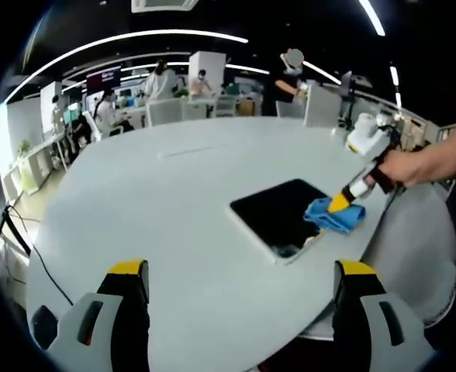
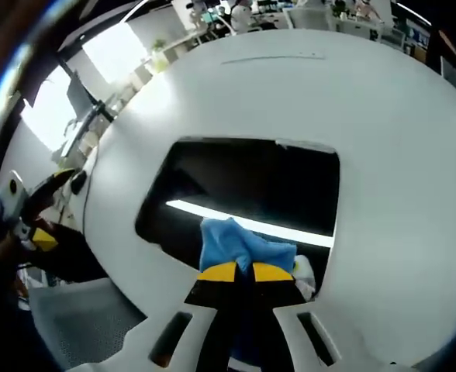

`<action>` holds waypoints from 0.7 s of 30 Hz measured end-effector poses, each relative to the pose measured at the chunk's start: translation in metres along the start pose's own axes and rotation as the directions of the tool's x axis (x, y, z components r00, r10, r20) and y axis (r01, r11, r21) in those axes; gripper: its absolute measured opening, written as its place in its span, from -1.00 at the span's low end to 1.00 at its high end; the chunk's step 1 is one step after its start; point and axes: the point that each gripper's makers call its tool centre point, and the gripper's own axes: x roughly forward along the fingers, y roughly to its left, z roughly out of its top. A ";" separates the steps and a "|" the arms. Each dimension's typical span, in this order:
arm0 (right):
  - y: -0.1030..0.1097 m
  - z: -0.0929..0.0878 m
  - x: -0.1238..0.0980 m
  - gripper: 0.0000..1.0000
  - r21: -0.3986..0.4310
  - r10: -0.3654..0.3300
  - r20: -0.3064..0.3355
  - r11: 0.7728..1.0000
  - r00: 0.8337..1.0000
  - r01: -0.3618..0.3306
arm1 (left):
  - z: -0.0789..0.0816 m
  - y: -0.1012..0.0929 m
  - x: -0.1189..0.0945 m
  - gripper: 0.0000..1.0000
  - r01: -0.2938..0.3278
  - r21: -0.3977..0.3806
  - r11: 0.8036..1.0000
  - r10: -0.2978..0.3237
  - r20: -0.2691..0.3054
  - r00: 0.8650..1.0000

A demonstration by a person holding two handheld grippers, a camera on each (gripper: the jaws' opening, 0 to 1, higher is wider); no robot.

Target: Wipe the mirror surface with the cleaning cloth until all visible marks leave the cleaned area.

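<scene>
Right gripper view shows the right gripper (image 2: 242, 271) pinching the blue cleaning cloth (image 2: 240, 244) against the mirror (image 2: 243, 182) near the worktop (image 2: 399, 155) edge to wipe it, while the left gripper (image 1: 240, 283) hangs back with jaws apart and empty.

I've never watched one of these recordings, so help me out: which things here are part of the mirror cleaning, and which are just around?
Part of the job:
- flat rectangular dark mirror
- crumpled blue cleaning cloth, on the mirror
- right hand-held gripper, shut on the cloth

Just around:
- round white table
- left hand-held gripper, open and apart from the mirror
- grey chair
- people at desks behind
</scene>
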 end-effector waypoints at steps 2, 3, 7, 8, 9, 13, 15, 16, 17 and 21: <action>0.001 -0.003 -0.001 -1.00 0.003 0.014 -0.008 1.000 1.000 -0.014 | 0.001 0.001 -0.001 0.99 -0.002 -0.001 1.000 0.002 0.001 1.000; 0.002 -0.005 -0.002 -1.00 0.013 0.023 -0.016 1.000 1.000 -0.022 | 0.001 0.001 -0.001 0.99 -0.002 0.000 1.000 0.002 0.003 1.000; 0.002 -0.005 -0.001 -1.00 0.013 0.033 -0.020 0.999 0.999 -0.033 | 0.002 0.002 -0.002 0.99 -0.006 0.003 1.000 0.006 0.004 1.000; 0.002 -0.005 -0.001 -1.00 0.014 0.036 -0.024 0.999 0.999 -0.035 | 0.002 0.002 -0.002 0.99 -0.006 0.003 1.000 0.006 0.004 1.000; 0.002 -0.005 -0.001 -1.00 0.015 0.037 -0.025 0.999 0.999 -0.037 | 0.002 0.002 -0.002 0.99 -0.007 0.004 1.000 0.007 0.004 1.000; 0.002 -0.006 -0.001 -1.00 0.009 0.043 -0.025 0.999 0.999 -0.043 | 0.002 0.001 0.000 0.99 -0.003 0.005 1.000 0.003 0.003 1.000; 0.002 -0.006 -0.001 -1.00 0.008 0.045 -0.024 0.999 0.999 -0.045 | 0.002 0.001 0.000 0.99 -0.002 0.006 1.000 0.002 0.002 1.000; 0.002 -0.006 -0.001 -1.00 0.006 0.045 -0.024 0.999 0.999 -0.045 | 0.002 0.000 0.000 0.99 -0.001 0.006 1.000 0.001 0.001 1.000; 0.002 -0.006 -0.001 -1.00 0.004 0.045 -0.026 0.999 0.999 -0.045 | 0.003 0.000 0.000 0.99 -0.001 0.006 1.000 0.001 0.001 1.000; 0.002 -0.006 -0.001 -1.00 0.005 0.051 -0.029 0.999 0.998 -0.050 | 0.003 -0.001 0.001 0.99 0.000 0.008 1.000 0.000 0.002 1.000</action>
